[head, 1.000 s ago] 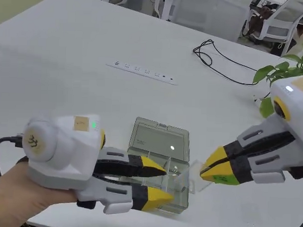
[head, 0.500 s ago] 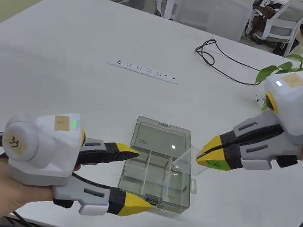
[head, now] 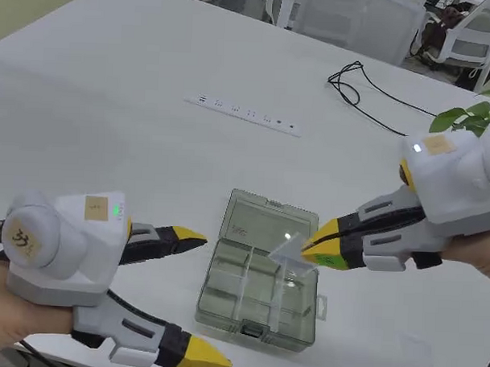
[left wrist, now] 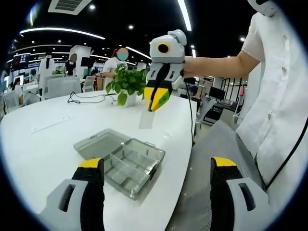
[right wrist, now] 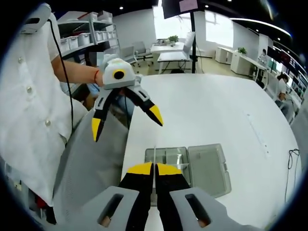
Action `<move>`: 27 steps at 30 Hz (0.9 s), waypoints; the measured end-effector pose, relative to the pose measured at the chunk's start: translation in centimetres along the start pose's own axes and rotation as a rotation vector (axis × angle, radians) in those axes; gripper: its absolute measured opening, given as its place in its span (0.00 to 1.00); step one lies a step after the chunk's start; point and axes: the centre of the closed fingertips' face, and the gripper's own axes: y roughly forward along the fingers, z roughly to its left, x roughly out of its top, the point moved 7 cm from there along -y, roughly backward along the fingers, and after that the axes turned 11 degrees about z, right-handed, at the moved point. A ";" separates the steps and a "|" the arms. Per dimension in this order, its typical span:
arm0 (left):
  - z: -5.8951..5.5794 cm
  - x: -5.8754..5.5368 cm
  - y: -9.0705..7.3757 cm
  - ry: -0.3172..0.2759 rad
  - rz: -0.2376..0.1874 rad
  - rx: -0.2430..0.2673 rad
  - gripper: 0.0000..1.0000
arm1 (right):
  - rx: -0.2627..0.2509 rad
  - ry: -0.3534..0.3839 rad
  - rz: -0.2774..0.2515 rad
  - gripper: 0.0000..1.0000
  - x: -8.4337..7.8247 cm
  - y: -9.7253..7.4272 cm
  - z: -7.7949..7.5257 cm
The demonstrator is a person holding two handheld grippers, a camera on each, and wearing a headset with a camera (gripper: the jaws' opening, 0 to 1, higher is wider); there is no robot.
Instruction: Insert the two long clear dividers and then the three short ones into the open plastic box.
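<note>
An open clear plastic box [head: 225,299] lies near the table's front edge, its lid [head: 268,223] folded flat behind it. Clear dividers split its inside into compartments. My right gripper [head: 310,250] hovers over the box's right part, shut on a short clear divider [head: 288,254] that hangs tilted above the compartments. That divider [left wrist: 146,119] dangles from the right gripper [left wrist: 155,102] in the left gripper view, above the box [left wrist: 127,166]; it is edge-on [right wrist: 154,153] in the right gripper view. My left gripper [head: 199,299] is wide open left of the box, holding nothing.
A white power strip [head: 246,115] lies mid-table behind the box. A black cable [head: 365,87] loops at the back right, beside a green plant [head: 471,119]. Office chairs stand beyond the table. The table's front edge runs just below the box.
My left gripper opened wide and drew back left, off the box. My right gripper carried the divider leftward, from beside the box to over its right compartments.
</note>
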 end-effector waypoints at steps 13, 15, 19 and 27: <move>0.9 -0.9 0.3 -0.030 0.017 0.015 1.00 | -0.002 0.037 0.003 0.03 -2.3 4.1 -1.8; 0.9 -0.9 0.3 -0.036 0.018 0.015 1.00 | -0.005 0.041 0.005 0.03 -2.6 4.5 -2.0; 1.1 -1.1 0.3 -0.044 0.018 0.021 1.00 | -0.004 0.055 0.004 0.03 -3.4 5.4 -2.4; 1.2 -1.3 0.4 -0.057 0.018 0.022 1.00 | -0.007 0.068 0.014 0.03 -3.9 5.6 -2.6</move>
